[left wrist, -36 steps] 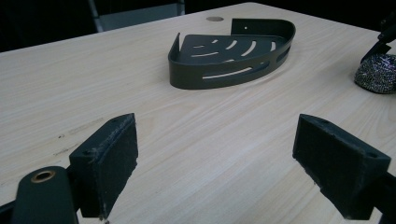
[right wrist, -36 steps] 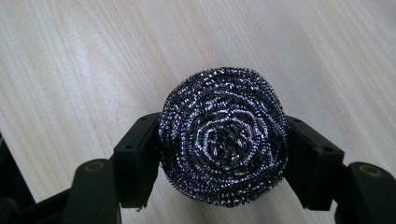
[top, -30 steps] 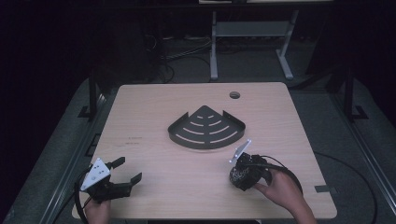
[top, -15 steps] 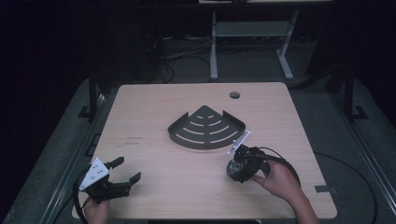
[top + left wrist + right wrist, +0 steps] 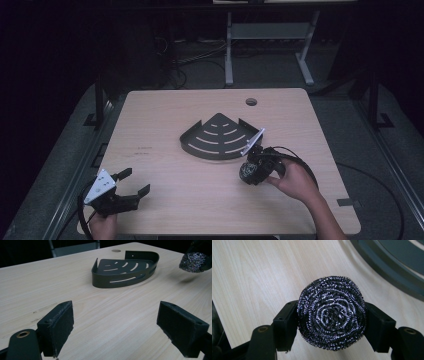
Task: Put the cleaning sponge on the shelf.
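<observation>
A dark steel-wool scourer (image 5: 331,312) is clamped between the jaws of my right gripper (image 5: 248,172), held just above the table; the scourer (image 5: 193,262) also hangs at the top right of the left gripper view. A black quarter-round slotted corner shelf (image 5: 219,137) lies on the table's middle, just behind and left of the right gripper; its rim (image 5: 384,270) crosses the top right of the right gripper view. My left gripper (image 5: 134,184) rests near the front left edge, open, with nothing between its pads (image 5: 58,326).
The light wooden table (image 5: 165,115) has a round cable hole (image 5: 251,102) at its back right. A cable (image 5: 305,167) loops from the right gripper around the hand. Metal frame legs (image 5: 229,45) stand on the dark floor behind the table.
My right gripper has carried the scourer forward and left, up close to the shelf's front edge. The left gripper has stayed put.
</observation>
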Available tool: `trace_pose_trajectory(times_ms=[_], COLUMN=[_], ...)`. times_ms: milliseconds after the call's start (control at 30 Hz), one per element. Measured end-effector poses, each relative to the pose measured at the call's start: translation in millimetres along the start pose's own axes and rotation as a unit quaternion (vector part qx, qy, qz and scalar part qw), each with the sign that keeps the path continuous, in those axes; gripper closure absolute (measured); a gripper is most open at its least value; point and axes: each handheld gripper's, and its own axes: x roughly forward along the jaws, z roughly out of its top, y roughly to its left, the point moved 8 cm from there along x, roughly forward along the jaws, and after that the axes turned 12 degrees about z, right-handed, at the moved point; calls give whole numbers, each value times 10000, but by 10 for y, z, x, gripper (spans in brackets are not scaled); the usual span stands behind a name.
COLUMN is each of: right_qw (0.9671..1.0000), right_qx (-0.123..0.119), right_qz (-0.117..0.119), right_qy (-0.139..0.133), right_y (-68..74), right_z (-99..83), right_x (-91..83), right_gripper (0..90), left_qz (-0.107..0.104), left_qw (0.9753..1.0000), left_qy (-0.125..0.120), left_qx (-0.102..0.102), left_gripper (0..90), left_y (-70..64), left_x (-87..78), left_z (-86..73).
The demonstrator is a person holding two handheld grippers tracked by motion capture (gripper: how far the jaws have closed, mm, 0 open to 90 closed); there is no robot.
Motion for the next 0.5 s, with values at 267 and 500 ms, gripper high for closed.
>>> trace_pose_trajectory(times_ms=[267, 500], right_qw=[10000, 10000], right_qx=[-15, -41], right_qz=[19, 53], right_qy=[-25, -41], right_y=[-66, -113], right_z=[132, 256], right_x=[-62, -102], right_gripper=[335, 335], left_qz=[15, 12], left_qw=[10000, 10000], left_qy=[-15, -20], left_qx=[-9, -18], left_gripper=[135, 135], left_y=[8, 12], left_x=[-10, -11], left_z=[4, 3])
